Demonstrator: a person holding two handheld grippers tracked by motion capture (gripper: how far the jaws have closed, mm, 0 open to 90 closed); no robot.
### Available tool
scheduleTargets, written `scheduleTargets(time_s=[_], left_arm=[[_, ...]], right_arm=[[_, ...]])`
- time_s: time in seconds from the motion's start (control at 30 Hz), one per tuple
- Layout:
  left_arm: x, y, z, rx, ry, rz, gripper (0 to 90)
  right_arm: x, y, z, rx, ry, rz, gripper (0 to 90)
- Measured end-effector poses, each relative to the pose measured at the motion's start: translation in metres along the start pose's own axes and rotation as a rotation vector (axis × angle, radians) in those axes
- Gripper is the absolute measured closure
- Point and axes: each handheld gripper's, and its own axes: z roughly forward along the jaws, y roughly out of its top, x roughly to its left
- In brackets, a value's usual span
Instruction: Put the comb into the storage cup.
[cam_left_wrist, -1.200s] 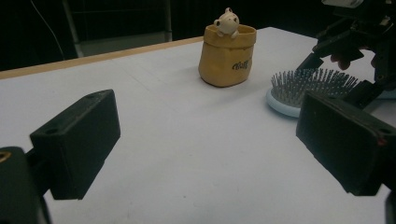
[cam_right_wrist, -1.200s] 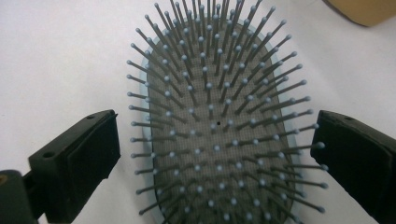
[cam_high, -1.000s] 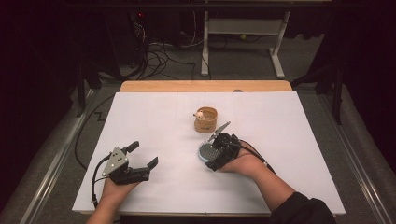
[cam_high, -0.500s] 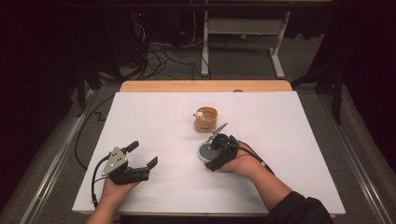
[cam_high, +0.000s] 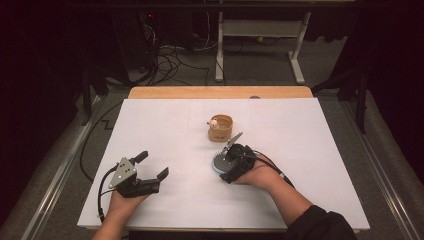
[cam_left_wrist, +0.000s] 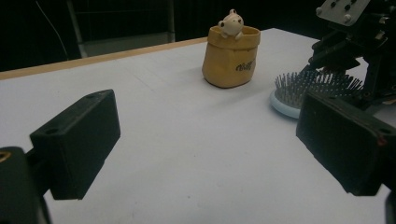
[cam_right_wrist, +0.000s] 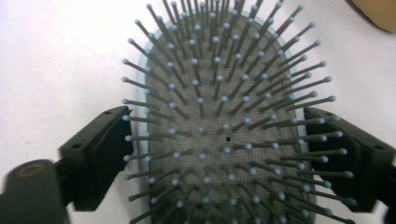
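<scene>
A: The jaws of the right gripper (cam_right_wrist: 224, 158) stand one on each side of the hairbrush (cam_right_wrist: 224, 116), at the lower left and lower right of the right gripper view. Whether they press its pale blue rim or only flank it, I cannot tell: the bristles hide the contact.

B: And the other pair?

A: The left gripper (cam_left_wrist: 205, 154) has its jaws wide apart with nothing between them, low in the left gripper view, over bare white counter (cam_high: 165, 130).

B: Where does the brush lie?

A: Bristles up on the counter, just right of centre in the high view, under the right gripper (cam_high: 235, 162), with the little yellow sack-shaped pot (cam_high: 220, 128) just above it in the frame.

B: What might go wrong?

A: My guess: the rim is rounded and thin, so a squeeze across it could ride up into the bristles, and the brush might tip or squirt out sideways. If it slid toward the top of the frame, it could knock the pot, which stands near. A lift with too shallow a hold might let the brush swing and drop.
</scene>
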Motion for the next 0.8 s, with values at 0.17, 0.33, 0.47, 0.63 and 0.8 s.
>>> scheduleTargets(time_s=[0.17, 0.33, 0.47, 0.63, 0.8], left_arm=[[0.0001, -0.0001, 0.0006, 0.006, 0.002, -0.001, 7.2], [0.0004, -0.0001, 0.0003, 0.006, 0.001, -0.001, 7.2], [0.0002, -0.0001, 0.0004, 0.005, 0.002, 0.000, 7.2], [0.0006, 0.0000, 0.0003, 0.006, 0.007, -0.001, 7.2], [0.0005, 0.0000, 0.0003, 0.006, 0.008, 0.000, 7.2]], right_arm=[[-0.0004, -0.0004, -0.0011, -0.007, 0.002, -0.008, 17.8], [-0.0002, -0.0004, -0.0011, -0.005, 0.002, -0.007, 18.0], [0.0001, 0.0003, -0.0009, 0.000, 0.000, -0.009, 18.2], [0.0001, 0.0015, -0.0011, 0.012, 0.000, -0.013, 18.5], [0.0004, 0.0019, -0.0013, 0.017, 0.002, -0.017, 19.5]])
